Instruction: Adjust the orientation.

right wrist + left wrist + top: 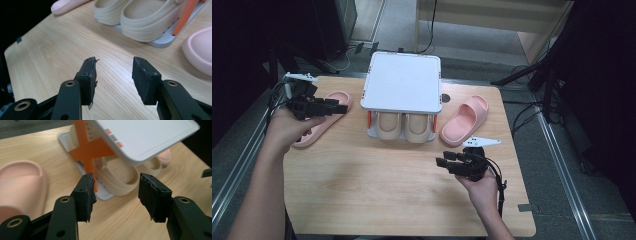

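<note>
A white two-shelf shoe rack (401, 82) with orange struts (87, 150) stands at the far middle of the table. Two beige clogs (389, 126) (418, 127) sit side by side on its lower shelf. One pink slide (309, 136) lies left of the rack, another pink slide (465, 120) lies right of it. My left gripper (343, 106) hovers open over the left slide (20, 182), jaws pointing toward the rack (142, 137). My right gripper (443, 159) is open above bare wood at the front right, with the clogs (147, 17) and the right slide (200, 50) ahead of it.
The wooden table (377, 185) has free surface across its front half. Metal rails run along both sides of the table, and cables lie on the floor behind it. Dark equipment stands at the far left and far right.
</note>
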{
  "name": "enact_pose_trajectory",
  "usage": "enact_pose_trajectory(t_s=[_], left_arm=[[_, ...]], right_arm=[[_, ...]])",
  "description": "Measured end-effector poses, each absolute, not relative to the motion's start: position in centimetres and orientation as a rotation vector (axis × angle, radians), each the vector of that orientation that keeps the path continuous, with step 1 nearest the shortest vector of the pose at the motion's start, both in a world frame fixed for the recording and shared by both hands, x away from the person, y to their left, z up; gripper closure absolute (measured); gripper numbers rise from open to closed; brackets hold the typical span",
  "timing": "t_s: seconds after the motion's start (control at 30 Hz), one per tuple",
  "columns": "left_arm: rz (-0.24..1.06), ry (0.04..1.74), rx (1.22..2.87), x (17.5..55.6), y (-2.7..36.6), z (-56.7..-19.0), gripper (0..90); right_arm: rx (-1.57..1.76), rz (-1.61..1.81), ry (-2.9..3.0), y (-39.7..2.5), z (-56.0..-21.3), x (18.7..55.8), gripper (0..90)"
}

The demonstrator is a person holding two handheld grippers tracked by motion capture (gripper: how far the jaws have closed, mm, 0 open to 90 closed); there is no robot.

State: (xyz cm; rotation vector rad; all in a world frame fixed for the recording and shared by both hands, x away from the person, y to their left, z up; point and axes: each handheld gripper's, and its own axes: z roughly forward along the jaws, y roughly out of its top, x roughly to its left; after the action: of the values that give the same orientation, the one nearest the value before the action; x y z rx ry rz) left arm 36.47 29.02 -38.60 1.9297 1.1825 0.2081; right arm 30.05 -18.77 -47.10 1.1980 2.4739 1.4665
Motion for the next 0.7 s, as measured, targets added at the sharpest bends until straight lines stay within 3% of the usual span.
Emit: enact_pose_trajectory(t_s=[0.7], left_arm=[[0.255, 1.305, 1.900, 38.1, 33.9, -44.9, 49.2]], right_arm=[[1.126, 1.443, 2.494, -17.4, -47.1, 30.4, 54.3]])
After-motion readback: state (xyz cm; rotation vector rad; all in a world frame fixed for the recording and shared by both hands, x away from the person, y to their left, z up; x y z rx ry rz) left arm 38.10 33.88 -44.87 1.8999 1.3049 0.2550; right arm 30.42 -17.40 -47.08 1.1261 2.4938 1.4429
